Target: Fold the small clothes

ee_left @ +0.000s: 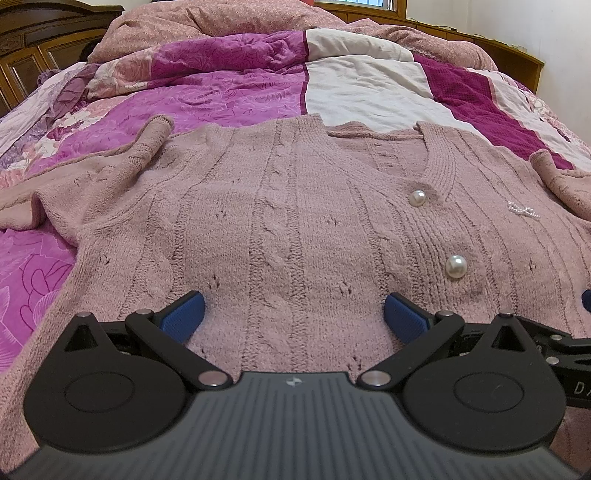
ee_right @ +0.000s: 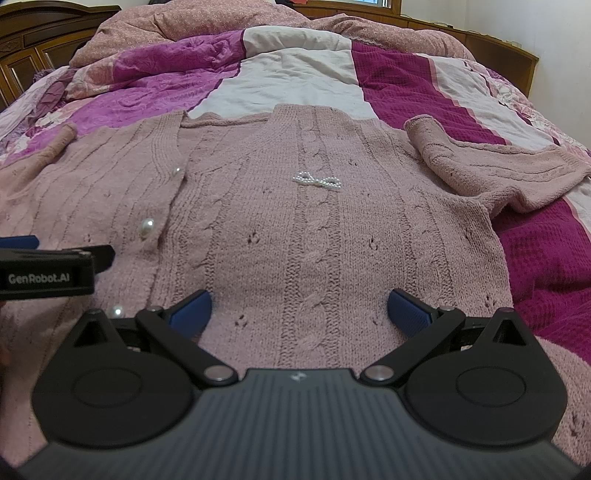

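A dusty-pink cable-knit cardigan [ee_left: 288,206] with pearl buttons [ee_left: 455,266] lies spread flat, front up, on the bed; it also shows in the right wrist view [ee_right: 325,229], with a pearl bow [ee_right: 317,181] on its chest. Its left sleeve [ee_left: 147,147] is bent inward, and its right sleeve [ee_right: 491,162] is bent across the bedding. My left gripper [ee_left: 293,314] is open just above the cardigan's lower left half. My right gripper [ee_right: 299,308] is open just above the lower right half. Neither holds anything. The left gripper's side [ee_right: 48,271] shows at the right view's left edge.
The bed is covered by a patchwork quilt [ee_left: 229,99] in purple, white and magenta, with a bunched pink duvet [ee_left: 221,18] at the far end. A dark wooden headboard [ee_left: 40,40] stands at the far left, a wooden side rail [ee_right: 491,44] at the far right.
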### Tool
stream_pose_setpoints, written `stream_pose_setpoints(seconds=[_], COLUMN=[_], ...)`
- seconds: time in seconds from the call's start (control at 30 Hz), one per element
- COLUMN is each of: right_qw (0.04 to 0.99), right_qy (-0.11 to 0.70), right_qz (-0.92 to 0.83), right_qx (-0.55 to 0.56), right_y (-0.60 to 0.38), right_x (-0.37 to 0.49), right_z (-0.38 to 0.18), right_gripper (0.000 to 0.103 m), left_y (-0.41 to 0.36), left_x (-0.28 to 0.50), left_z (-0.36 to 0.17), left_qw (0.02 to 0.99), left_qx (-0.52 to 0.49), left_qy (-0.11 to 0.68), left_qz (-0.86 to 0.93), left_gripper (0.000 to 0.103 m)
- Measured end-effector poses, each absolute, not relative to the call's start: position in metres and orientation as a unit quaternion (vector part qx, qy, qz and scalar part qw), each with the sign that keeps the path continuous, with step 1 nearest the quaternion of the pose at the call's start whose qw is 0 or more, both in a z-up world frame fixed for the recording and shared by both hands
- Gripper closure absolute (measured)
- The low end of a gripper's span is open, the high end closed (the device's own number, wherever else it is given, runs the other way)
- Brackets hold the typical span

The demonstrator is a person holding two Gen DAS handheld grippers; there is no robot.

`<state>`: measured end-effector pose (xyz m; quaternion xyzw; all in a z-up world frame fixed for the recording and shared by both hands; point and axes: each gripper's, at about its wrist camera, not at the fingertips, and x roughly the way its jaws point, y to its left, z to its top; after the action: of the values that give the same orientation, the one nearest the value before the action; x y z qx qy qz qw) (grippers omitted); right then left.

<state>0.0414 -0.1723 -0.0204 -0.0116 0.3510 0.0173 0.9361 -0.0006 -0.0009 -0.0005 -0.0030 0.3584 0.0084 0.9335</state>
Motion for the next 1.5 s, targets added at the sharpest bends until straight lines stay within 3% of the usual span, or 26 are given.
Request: stream_pose_setpoints(seconds=[0.5, 0.83, 1.27, 1.37, 1.43, 1.5], right_qw=[0.912, 0.914, 0.912, 0.91, 0.903, 0.894], right_qy=[0.404, 0.373, 0.306, 0.306, 0.314, 0.317], right_qz=[0.052, 0.0, -0.1, -0.096, -0.099, -0.107], right_qx=[0.038, 0.159, 0.254, 0.262, 0.277, 0.298], right_y=[-0.202, -0.322, -0.447, -0.456, -0.461, -0.467], right_x=[0.046, 0.059, 0.108, 0.125, 0.135, 0.146], right_z=[0.01, 0.059, 0.034, 0.023, 0.012, 0.002], right_gripper=[0.0, 0.0, 0.0, 0.01, 0.024, 0.028], left_y=[0.011, -0.001, 0.0, 0.001, 0.003, 0.006], left_x=[-0.002, -0.006, 0.004, 0.009, 0.009, 0.008], left_z=[0.033, 0.054, 0.077, 0.069, 0.065, 0.062], left_qw=[0.92, 0.913, 0.914, 0.905, 0.902, 0.9], left_qx=[-0.046, -0.056, -0.074, -0.09, -0.098, -0.1], left_qy=[0.389, 0.402, 0.398, 0.415, 0.421, 0.424], left_qz=[-0.008, -0.039, -0.002, 0.002, 0.004, 0.011], left_gripper=[0.0, 0.0, 0.0, 0.0, 0.0, 0.0])
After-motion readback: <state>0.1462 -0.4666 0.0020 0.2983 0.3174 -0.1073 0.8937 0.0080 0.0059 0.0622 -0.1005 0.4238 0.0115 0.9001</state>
